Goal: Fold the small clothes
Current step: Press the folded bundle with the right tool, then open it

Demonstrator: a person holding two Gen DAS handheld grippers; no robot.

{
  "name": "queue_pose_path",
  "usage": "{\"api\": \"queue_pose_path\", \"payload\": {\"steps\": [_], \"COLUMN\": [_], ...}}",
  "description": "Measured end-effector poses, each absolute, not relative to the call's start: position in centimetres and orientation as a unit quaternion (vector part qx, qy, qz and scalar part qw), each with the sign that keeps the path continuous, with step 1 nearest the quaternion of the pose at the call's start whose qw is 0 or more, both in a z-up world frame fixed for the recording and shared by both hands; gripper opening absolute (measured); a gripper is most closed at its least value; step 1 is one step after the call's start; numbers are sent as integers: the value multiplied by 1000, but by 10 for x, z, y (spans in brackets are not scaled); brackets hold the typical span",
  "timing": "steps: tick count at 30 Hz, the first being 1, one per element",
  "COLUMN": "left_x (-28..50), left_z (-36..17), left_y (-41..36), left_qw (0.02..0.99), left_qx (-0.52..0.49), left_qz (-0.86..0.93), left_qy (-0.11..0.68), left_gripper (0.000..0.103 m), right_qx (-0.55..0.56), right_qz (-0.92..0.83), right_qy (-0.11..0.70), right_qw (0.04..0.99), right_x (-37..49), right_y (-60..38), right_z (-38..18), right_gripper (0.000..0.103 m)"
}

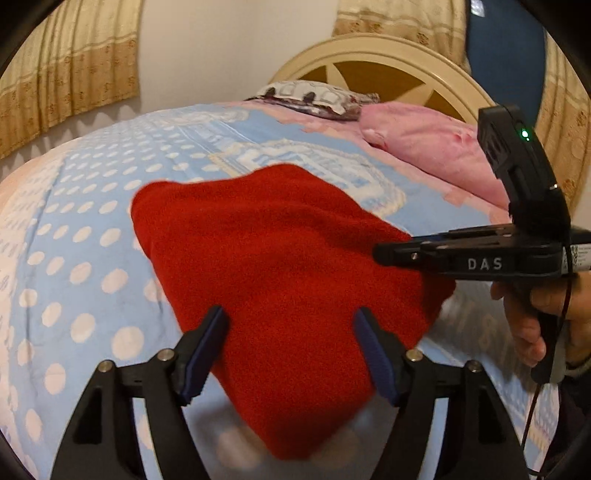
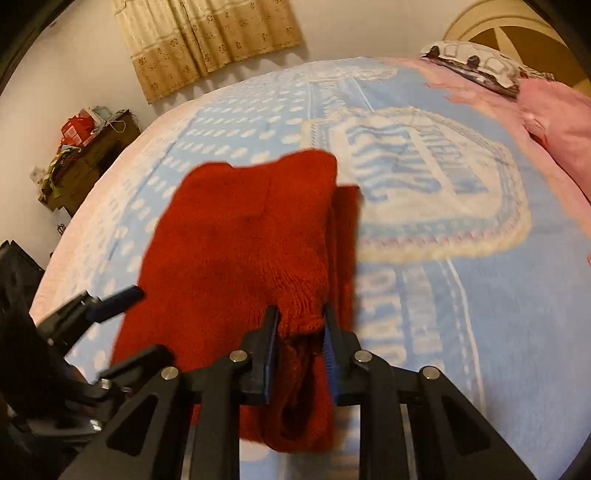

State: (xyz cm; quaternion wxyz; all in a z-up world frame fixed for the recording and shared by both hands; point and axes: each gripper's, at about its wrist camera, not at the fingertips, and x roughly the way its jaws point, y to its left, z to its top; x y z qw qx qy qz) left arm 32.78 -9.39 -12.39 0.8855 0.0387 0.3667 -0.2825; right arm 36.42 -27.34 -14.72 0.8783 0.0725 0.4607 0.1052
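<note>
A small red knitted garment (image 1: 273, 280) lies on the blue dotted blanket (image 1: 85, 236). My left gripper (image 1: 291, 314) is open, its fingers spread wide over the near part of the garment, holding nothing. My right gripper (image 2: 300, 314) is shut on the garment's edge (image 2: 240, 251), with red cloth bunched between its fingers and hanging below. The right gripper also shows in the left wrist view (image 1: 384, 254), at the garment's right edge. The left gripper shows in the right wrist view (image 2: 110, 302), at the garment's left.
A pink pillow (image 1: 432, 147) and a patterned pillow (image 1: 314, 98) lie by the cream headboard (image 1: 388, 62). A cluttered wooden side table (image 2: 88, 147) stands beyond the bed's far edge. Curtains (image 2: 207, 33) hang on the wall.
</note>
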Motion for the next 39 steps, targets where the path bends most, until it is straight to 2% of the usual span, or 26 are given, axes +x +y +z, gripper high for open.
{"api": "queue_pose_path", "payload": {"steps": [3, 6, 7, 8, 10, 13, 16, 19, 21, 26, 29, 34, 37, 39], "left_x": [315, 313, 313, 313, 312, 316, 325, 334, 338, 339, 334, 319, 319, 326], "left_z": [-129, -127, -125, -122, -114, -110, -124, -145, -152, -155, -144, -121, -116, -123], "left_y": [-101, -102, -99, -95, -84, -72, -74, -83, -83, -83, -80, -66, -57, -58], "left_qw": [889, 892, 893, 893, 898, 903, 892, 867, 860, 856, 867, 890, 898, 899], "left_qx": [71, 77, 71, 61, 30, -6, -5, 2, -9, -13, -12, -17, -34, -25], "left_qz": [-283, -277, -278, -283, -286, -278, -274, -278, -282, -289, -288, -279, -270, -248], "left_qy": [353, 348, 346, 344, 333, 326, 359, 414, 426, 428, 408, 360, 346, 359], "left_gripper": [86, 88, 88, 88, 88, 88, 89, 91, 93, 93, 93, 93, 101, 102], "right_qx": [42, 32, 39, 42, 46, 58, 64, 33, 54, 128, 55, -14, -45, -67], "right_qz": [102, 104, 105, 100, 92, 121, 205, 196, 155, 151, 142, 151, 152, 146], "right_qy": [462, 466, 465, 459, 431, 389, 405, 457, 504, 500, 495, 423, 406, 402], "right_qw": [880, 878, 878, 882, 896, 912, 889, 867, 848, 843, 855, 894, 900, 901], "right_x": [352, 359, 363, 365, 371, 383, 402, 431, 455, 474, 463, 415, 394, 383], "right_y": [-271, -268, -270, -272, -276, -270, -242, -221, -234, -278, -259, -241, -233, -230], "right_z": [-148, -141, -135, -128, -109, -85, -85, -113, -144, -163, -153, -119, -118, -124], "right_gripper": [22, 25, 31, 42, 49, 49, 50, 50, 50, 48, 49, 50, 50, 50]}}
